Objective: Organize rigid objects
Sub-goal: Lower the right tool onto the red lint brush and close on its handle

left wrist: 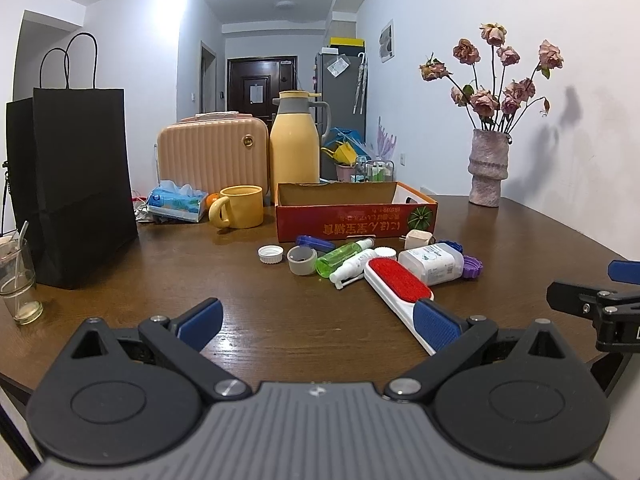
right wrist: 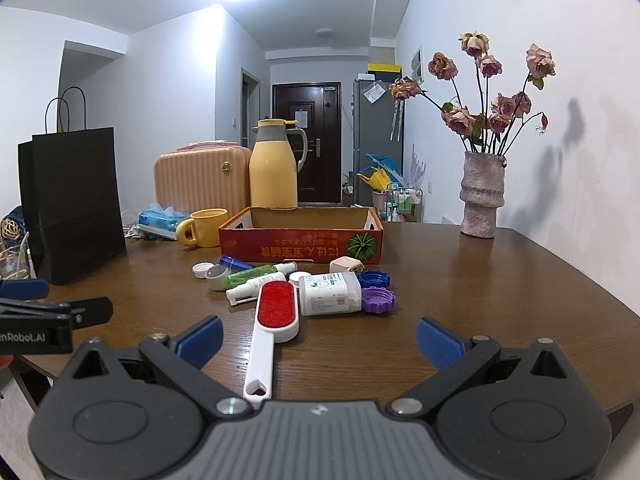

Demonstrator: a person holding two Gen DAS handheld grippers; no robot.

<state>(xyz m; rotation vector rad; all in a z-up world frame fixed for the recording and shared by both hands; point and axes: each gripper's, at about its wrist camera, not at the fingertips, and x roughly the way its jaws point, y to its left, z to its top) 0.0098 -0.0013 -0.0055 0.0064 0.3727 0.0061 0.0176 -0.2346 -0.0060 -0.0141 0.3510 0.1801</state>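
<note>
Both grippers hover low over the near edge of the desk [right wrist: 500, 280], fingers spread wide and holding nothing: the left gripper [left wrist: 318, 326] faces the clutter from the left, the right gripper [right wrist: 320, 344] from straight in front. Neither touches anything, which suggests the sorting has not begun.

The loose rigid things lie in one tight cluster just in front of the red cardboard box [right wrist: 300, 246], presumably their destination, since its open top faces up and looks empty. In the right view the lint brush [right wrist: 276, 308] points its white handle back to 6 o'clock, between the right gripper's fingers, so it looks like the easiest first pick. At 12 o'clock from its red head lie the green spray bottle [right wrist: 256, 272] and a white spray bottle [right wrist: 252, 288]; at 3 o'clock a white pill bottle [right wrist: 330, 294] on its side, with a purple cap [right wrist: 378, 300] and a blue cap [right wrist: 374, 279] just beside it.

Bare desk stretches wide to the right, towards the vase [right wrist: 482, 196]. To the left the black paper bag [right wrist: 72, 204] and yellow mug [right wrist: 202, 227] narrow the room.
</note>
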